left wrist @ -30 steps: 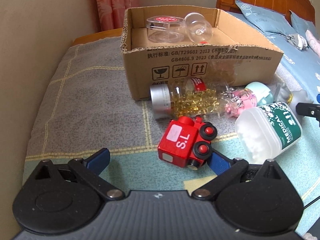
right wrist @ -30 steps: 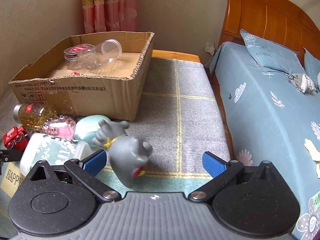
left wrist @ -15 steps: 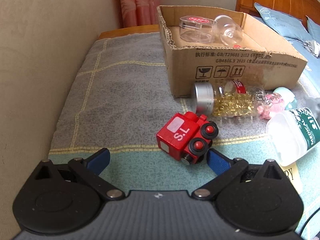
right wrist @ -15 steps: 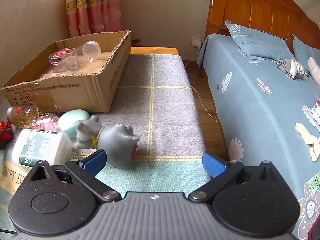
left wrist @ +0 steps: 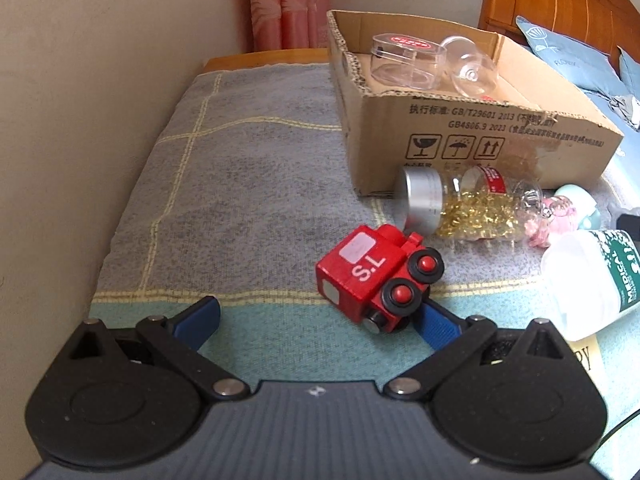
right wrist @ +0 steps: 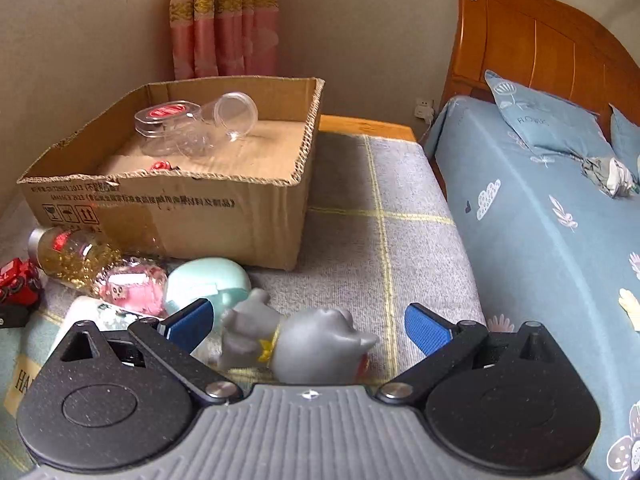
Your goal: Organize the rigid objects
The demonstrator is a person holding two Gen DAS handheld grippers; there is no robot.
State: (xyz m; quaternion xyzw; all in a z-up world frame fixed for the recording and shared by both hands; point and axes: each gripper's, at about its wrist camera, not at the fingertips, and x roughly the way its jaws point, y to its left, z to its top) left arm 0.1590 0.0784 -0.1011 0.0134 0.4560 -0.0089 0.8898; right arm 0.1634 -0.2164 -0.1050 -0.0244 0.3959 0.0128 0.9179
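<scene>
A red toy train (left wrist: 376, 278) marked S.L lies on the rug, just ahead of my open left gripper (left wrist: 320, 316), close to its right finger. A grey cat figure (right wrist: 304, 340) lies between the fingers of my open right gripper (right wrist: 312, 326). A cardboard box (left wrist: 472, 128) holds two clear plastic jars (left wrist: 408, 60); it also shows in the right wrist view (right wrist: 192, 204). Before the box lie a jar of gold capsules (left wrist: 468, 206), a pink trinket (right wrist: 132, 286), a mint case (right wrist: 208, 280) and a white and green bottle (left wrist: 592, 276).
A beige wall (left wrist: 80, 120) runs along the left of the rug. A bed with blue sheets (right wrist: 552, 220) and a wooden headboard (right wrist: 540, 48) lies to the right. Pink curtains (right wrist: 224, 20) hang behind the box.
The left gripper's view has swung left, so the train now sits toward its right finger. The right gripper has moved in on the grey cat figure, which now lies between its fingers.
</scene>
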